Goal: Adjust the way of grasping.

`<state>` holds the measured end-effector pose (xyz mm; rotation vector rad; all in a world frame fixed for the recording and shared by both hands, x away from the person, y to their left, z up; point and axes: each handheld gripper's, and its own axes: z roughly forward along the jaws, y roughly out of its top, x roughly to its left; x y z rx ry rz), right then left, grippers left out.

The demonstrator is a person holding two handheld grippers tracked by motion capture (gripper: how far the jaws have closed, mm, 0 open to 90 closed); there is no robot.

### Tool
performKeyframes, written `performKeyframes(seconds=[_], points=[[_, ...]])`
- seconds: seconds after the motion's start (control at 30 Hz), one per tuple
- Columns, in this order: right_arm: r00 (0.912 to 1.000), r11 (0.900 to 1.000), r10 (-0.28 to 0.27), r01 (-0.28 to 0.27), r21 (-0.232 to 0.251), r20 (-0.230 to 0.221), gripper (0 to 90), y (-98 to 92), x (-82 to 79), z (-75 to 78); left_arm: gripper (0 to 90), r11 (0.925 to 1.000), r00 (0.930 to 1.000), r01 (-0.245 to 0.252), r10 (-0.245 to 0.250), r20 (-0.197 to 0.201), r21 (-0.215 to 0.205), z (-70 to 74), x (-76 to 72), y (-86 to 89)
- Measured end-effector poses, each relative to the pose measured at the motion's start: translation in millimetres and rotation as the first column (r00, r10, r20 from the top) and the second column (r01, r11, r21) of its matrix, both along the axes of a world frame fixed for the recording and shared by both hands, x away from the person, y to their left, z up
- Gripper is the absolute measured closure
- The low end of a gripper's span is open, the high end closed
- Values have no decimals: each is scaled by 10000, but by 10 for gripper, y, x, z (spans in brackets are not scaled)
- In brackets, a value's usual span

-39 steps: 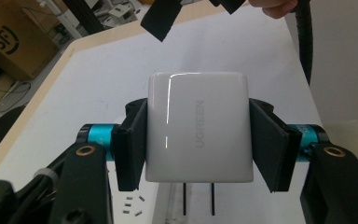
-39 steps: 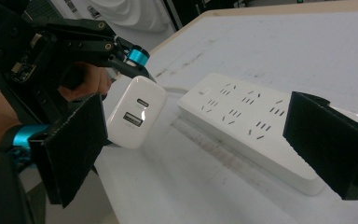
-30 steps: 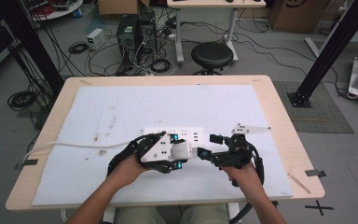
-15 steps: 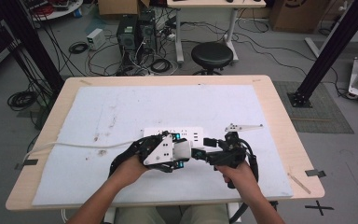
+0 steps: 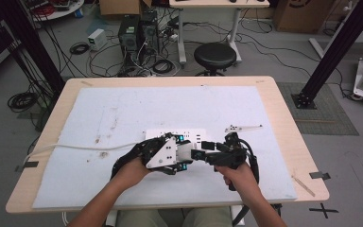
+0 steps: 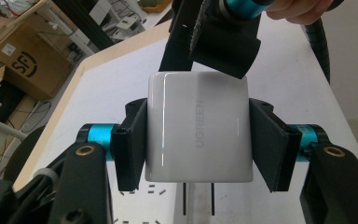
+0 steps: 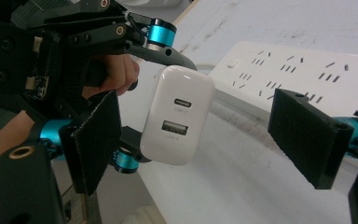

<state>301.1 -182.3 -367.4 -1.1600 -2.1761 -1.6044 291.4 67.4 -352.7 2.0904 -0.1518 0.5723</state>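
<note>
White UGREEN charger (image 6: 199,133) clamped between the pads of the left gripper (image 6: 198,140), one black pad pressed flat on each side face, two prongs pointing down toward the power strip (image 6: 186,205) below. Held just above the strip, not plugged in, prongs clear of the slots. Same charger (image 7: 178,121) seen end-on in the right gripper view: one small oval port above one wider rectangular port, body tilted a little. Right gripper (image 7: 205,137) spread wide apart, left pad just beside the charger's side, right pad well apart from it, nothing gripped. Seen from above: left gripper (image 5: 177,153) and right gripper (image 5: 203,153) facing each other near the front middle of the table (image 5: 283,99), charger (image 5: 185,151) between them over the front edge of the power strip (image 5: 189,135). White cable (image 5: 71,147) running from the strip's left end off the table's left edge. Strip lying on a white mat (image 5: 170,104). Small pale tool-like piece (image 5: 242,128) lying to the right of the strip, apart from both grippers
</note>
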Motion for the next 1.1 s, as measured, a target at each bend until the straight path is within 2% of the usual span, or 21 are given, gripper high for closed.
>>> performKeyframes(seconds=[0.2, 0.27, 0.3, 0.43, 0.53, 0.8, 1.03, 1.1], points=[[9994, 10000, 34, -32, 41, -359, 178, 7, 17, -7, 425, 9999, 9999, 98, -99, 101, 59, -3, -6, -23], [9987, 9999, 94, -92, 43, -505, 209, 4, 23, -8, 425, 9999, 9999, 99, -100, 133, 49, -4, -7, -30], [9987, 9999, 141, -138, 65, -499, 237, 1, 26, -11, 425, 9999, 9998, 108, -109, 136, 75, -2, -5, -31], [9985, 9998, 217, -214, 61, -503, 245, 10, 35, -19, 425, 9999, 9997, 130, -131, 187, 75, -2, -3, -37], [9972, 9996, 283, -281, 43, -699, 258, 17, 42, -22, 425, 9999, 9997, 163, -163, 175, 36, -4, -7, -43], [9925, 9991, 380, -357, 220, -1164, 295, 15, 77, -36, 425, 9996, 9992, 241, -245, 311, 126, -3, -15, -50], [9844, 9985, 504, -465, 273, -1686, 344, 26, 101, -44, 425, 9994, 9989, 286, -293, 353, 202, -8, -21, -65], [9846, 9982, 568, -527, 292, -1655, 354, 30, 113, -55, 425, 9994, 9989, 291, -299, 358, 207, -9, -21, -66]])
